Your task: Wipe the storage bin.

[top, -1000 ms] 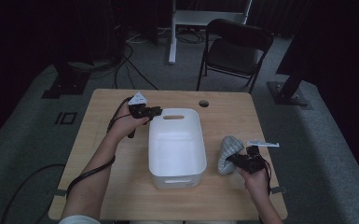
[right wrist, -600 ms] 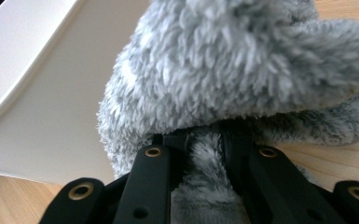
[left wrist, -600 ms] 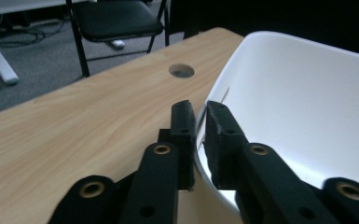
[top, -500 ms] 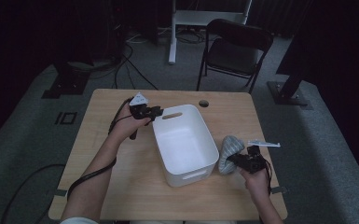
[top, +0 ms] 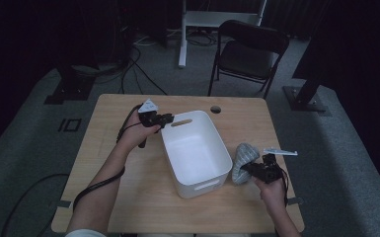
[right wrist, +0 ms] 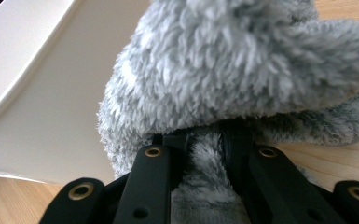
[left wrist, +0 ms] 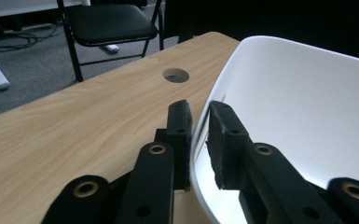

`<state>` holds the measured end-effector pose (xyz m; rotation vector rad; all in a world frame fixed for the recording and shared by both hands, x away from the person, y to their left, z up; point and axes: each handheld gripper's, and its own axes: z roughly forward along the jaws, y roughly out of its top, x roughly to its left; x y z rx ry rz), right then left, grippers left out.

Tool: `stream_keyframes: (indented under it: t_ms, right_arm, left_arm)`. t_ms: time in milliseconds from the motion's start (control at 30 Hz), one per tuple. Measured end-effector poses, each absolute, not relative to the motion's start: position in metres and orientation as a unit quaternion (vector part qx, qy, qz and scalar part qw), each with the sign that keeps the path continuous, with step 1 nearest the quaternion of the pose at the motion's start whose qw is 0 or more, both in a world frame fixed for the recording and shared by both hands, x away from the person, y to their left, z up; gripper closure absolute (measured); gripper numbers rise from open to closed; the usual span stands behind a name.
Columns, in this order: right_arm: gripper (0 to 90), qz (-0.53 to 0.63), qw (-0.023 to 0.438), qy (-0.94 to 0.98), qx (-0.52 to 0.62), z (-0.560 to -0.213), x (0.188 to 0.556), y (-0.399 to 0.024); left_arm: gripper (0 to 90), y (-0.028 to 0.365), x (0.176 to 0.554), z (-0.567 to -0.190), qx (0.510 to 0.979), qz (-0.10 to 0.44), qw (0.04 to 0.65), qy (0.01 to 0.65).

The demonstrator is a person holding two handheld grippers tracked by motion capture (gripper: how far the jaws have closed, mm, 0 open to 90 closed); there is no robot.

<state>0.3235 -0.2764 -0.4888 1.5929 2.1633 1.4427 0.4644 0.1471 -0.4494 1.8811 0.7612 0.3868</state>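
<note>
**Desk:** What is at the centre of the table (top: 103,197)?

**Photographer:** A white plastic tub (top: 193,150), sitting at an angle on the pale wood, one slotted handle toward the far edge and one toward the person. It looks empty inside.

**Desk:** And the left tongs (top: 165,118)?

**Photographer:** They sit at the tub's far left corner. In the left gripper view the two black pads straddle the white rim (left wrist: 200,140), one outside and one inside, closed narrow on the wall after a brief loosening and re-closing. The person's left hand (top: 137,132) holds the tool low over the wood, a cable trailing back along the forearm.

**Desk:** The right side?

**Photographer:** The right tongs (top: 249,170) are clamped on a fluffy grey sock (top: 243,159), which lies on the table just beside the tub's right wall. In the right gripper view the sock's pile (right wrist: 242,79) bulges over the jaws, pinched between them, with the tub's white side (right wrist: 42,126) close on the left.

**Desk:** Anything else in frame?

**Photographer:** A round cable hole (top: 215,109) near the table's far edge, and a black folding chair (top: 249,54) on the grey carpet beyond.
</note>
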Motion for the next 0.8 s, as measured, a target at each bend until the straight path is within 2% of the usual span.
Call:
stream_keyframes:
  t_ms: [200,500,800]
  right_arm:
    - [76.5,0.473,0.047,0.708,0.522,-0.488,0.324,-0.276]
    - [76.5,0.475,0.051,0.706,0.523,-0.486,0.323,-0.278]
    - [76.5,0.474,0.051,0.708,0.52,-0.485,0.323,-0.276]
  left_arm:
    - [85.7,0.154,0.448,-0.447,0.783,0.166,0.499,0.333]
    - [85.6,0.17,0.426,-0.449,0.754,0.178,0.502,0.384]
    - [84.6,0.182,0.397,-0.447,0.753,0.202,0.48,0.403]
